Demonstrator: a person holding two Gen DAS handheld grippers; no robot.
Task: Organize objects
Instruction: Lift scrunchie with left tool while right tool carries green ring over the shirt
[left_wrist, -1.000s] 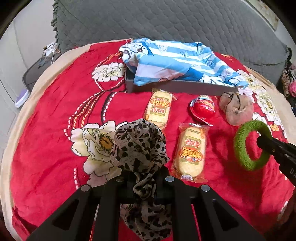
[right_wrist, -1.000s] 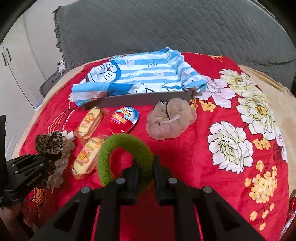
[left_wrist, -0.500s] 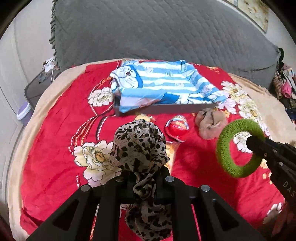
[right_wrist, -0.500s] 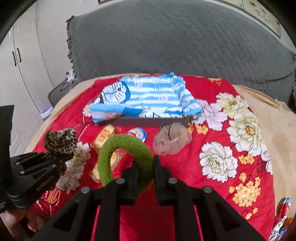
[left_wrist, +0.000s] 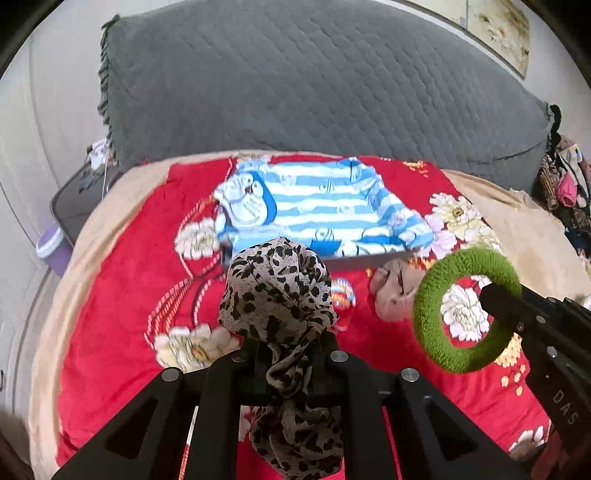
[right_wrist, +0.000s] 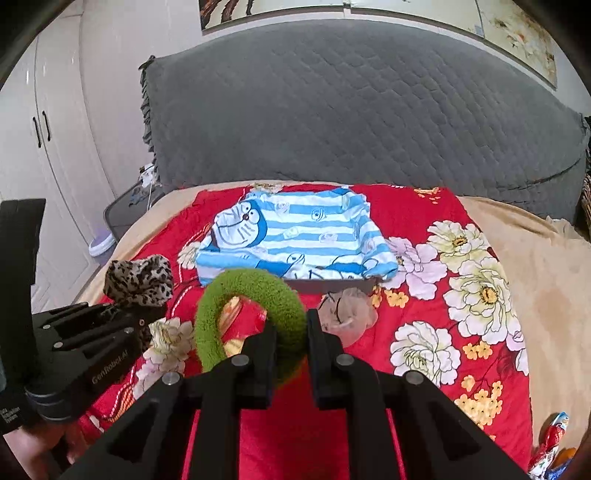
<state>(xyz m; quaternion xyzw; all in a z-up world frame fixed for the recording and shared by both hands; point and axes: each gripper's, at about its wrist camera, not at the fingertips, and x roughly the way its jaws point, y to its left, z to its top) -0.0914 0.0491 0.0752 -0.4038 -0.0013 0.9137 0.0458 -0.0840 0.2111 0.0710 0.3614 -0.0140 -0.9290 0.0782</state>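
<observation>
Grippers both ride above the red floral blanket (right_wrist: 424, 221), aimed toward the grey quilted headboard (right_wrist: 351, 110): our left gripper (left_wrist: 288, 350) is clamped on one leopard-print fabric scrunchie (left_wrist: 277, 295), our right gripper (right_wrist: 290, 332) on one fuzzy green ring scrunchie (right_wrist: 251, 291). We count two scrunchies in the air and a third, one beige mesh scrunchie (right_wrist: 347, 314), lying on the blanket just beyond the right gripper's fingertips. It rests beside the front wall of one dark shallow box (right_wrist: 332, 285) draped with a blue-striped cartoon shirt (right_wrist: 295, 236) near the blanket's headboard edge.
</observation>
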